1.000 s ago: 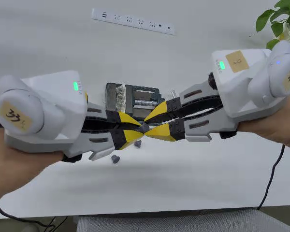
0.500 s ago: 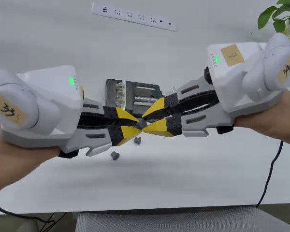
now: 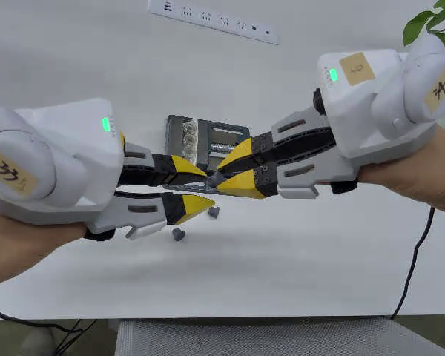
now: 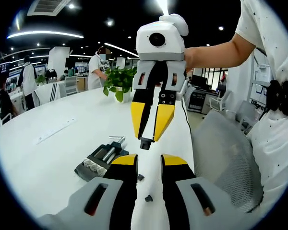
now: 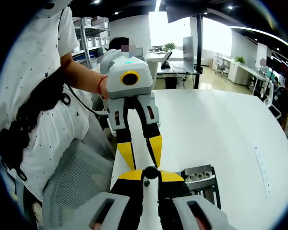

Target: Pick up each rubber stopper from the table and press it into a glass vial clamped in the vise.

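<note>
The white table (image 3: 297,259) spreads beneath both tools. The left gripper (image 4: 145,162) is released, its jaws spread, and it faces the right gripper (image 3: 217,180) tip to tip. The right gripper is clenched on a grey rubber stopper (image 4: 145,143), held just ahead of the left gripper's tips. Beyond those tips sits the vise (image 3: 226,141) with its glass vials (image 3: 186,137). Under the left gripper's lower jaw lie a loose stopper (image 3: 213,212) and a second loose stopper (image 3: 179,234).

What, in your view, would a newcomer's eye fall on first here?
Mid-frame, the right gripper pinches a dark rubber stopper, facing the open left gripper tip to tip. Behind them on the white table sits the vise with glass vials; two loose stoppers lie in front.
</note>
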A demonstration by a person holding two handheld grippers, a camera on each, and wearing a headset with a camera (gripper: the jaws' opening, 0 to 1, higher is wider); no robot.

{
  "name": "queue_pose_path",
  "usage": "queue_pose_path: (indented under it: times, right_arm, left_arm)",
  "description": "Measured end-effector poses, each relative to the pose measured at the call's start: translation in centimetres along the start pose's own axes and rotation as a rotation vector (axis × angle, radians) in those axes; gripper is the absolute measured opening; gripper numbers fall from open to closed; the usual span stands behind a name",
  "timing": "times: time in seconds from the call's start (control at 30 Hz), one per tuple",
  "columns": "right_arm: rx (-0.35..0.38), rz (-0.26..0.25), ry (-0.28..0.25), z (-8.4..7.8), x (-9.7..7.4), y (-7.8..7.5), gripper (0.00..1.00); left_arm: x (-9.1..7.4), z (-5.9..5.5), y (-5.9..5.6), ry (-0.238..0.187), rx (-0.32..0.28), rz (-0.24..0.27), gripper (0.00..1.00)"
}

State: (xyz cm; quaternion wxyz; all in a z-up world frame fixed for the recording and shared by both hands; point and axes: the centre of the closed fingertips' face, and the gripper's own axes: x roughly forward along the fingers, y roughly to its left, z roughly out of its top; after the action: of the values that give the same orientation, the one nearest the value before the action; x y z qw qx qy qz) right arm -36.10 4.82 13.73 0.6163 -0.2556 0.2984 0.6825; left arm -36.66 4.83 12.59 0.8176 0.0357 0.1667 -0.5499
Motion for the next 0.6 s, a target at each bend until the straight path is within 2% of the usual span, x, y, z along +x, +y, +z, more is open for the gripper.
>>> queue_pose_path:
  times: [0.3, 0.6]
  right_arm:
    - [0.012, -0.067, 0.038, 0.2, 0.1, -3.5, 0.06]
    - [0.023, -0.130, 0.130, -0.6, 1.2, -8.3, 0.06]
  left_arm:
    - [-1.7, -1.0, 2.4, 0.010, -0.024, 0.080, 0.28]
    - [-2.7, -2.5, 4.4, 0.032, -0.035, 0.126, 0.40]
